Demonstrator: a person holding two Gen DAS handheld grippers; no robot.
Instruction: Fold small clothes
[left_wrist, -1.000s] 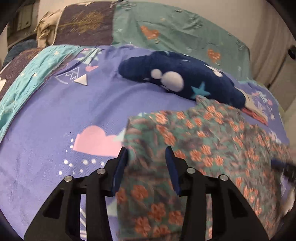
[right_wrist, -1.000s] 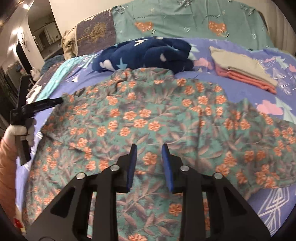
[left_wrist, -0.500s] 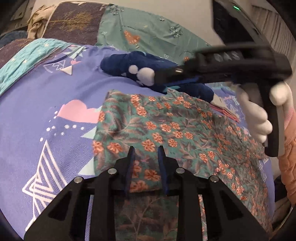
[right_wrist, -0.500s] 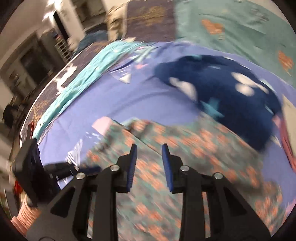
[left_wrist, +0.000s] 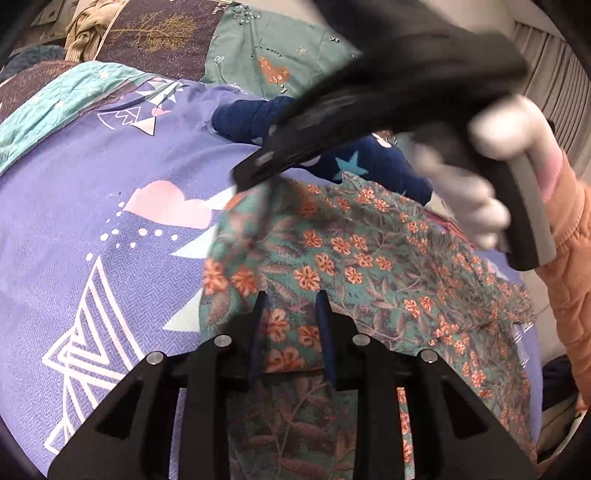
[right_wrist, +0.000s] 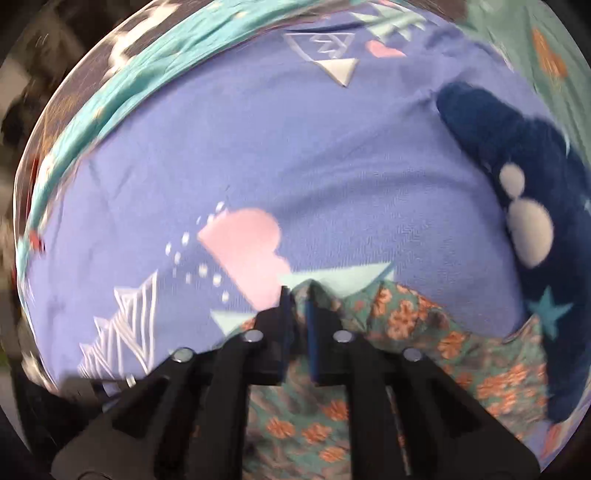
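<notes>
A teal garment with orange flowers (left_wrist: 351, 251) lies spread on the purple bed sheet (left_wrist: 92, 221). My left gripper (left_wrist: 290, 295) is at its near left edge, its fingers closed on a fold of the cloth. In the left wrist view my right gripper (left_wrist: 255, 173) reaches in from the upper right, held by a white-gloved hand (left_wrist: 480, 206), with its tip at the garment's far left corner. The right wrist view shows that gripper (right_wrist: 297, 291) pointing steeply down, its jaws closing, with the raised corner of the floral garment (right_wrist: 406, 321) pinched between them.
A navy fleece garment with stars (left_wrist: 369, 166) lies just beyond the floral one, and on the right of the right wrist view (right_wrist: 517, 155). Teal and dark pillows (left_wrist: 277, 48) line the headboard. A turquoise blanket strip (left_wrist: 55, 99) borders the bed's left. A peach sleeve (left_wrist: 569, 277) fills the right edge.
My right gripper swung fast across the garment to its far left corner, tipped downward and closed on it. My left gripper closed on the near edge and then held still.
</notes>
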